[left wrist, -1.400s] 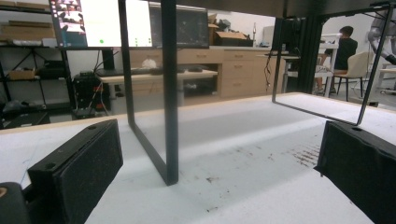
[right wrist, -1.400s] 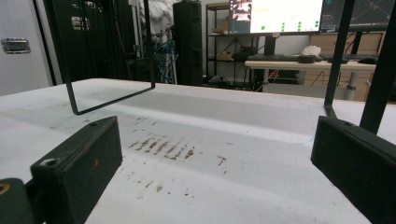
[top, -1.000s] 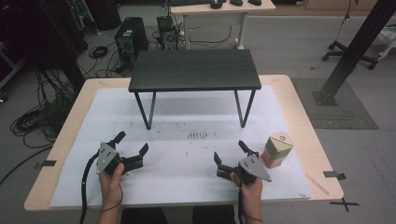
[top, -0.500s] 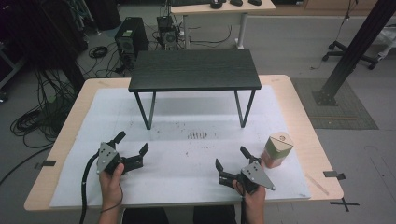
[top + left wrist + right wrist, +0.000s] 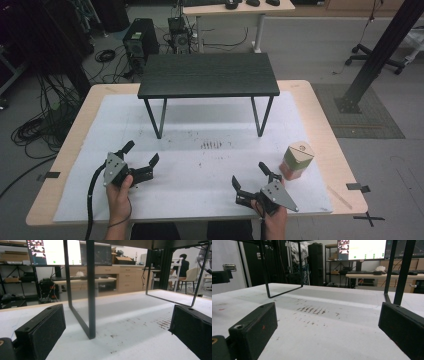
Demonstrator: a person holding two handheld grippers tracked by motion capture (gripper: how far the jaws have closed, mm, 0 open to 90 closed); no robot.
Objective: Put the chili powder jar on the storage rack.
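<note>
Carton [image 5: 297,160], small, green-and-tan with a reddish base, stands upright at lower right of the high view on the white sheet [image 5: 210,170] that covers the wooden table [image 5: 320,115], near the sheet's right edge. Right gripper [image 5: 251,181] sits just left of it at bottom centre-right, apart from it, jaws spread wide with nothing between them; grey three-cornered plate on top, person's hand [image 5: 272,212] coming in from the bottom edge. Left gripper [image 5: 141,154] at lower left of the high view, also wide open and empty, held by the other hand [image 5: 120,192], cable trailing down toward the bottom edge. Both grippers low over the sheet; can't tell whether they touch it. Black shelf stand [image 5: 208,75] with thin metal legs sits on the sheet at upper centre of the high view, well apart from both grippers. Patch of dark brown marks [image 5: 212,145] on the sheet in the middle, between the stand's legs and the grippers. Left gripper view: both black jaw pads at the frame's bottom corners, wide gap, one stand leg [image 5: 90,287] upright in the centre. Right gripper view: same wide gap, brown marks [image 5: 312,309] in mid-frame, stand legs at upper left and right. Monitors [image 5: 361,249] lit in the background.
</note>
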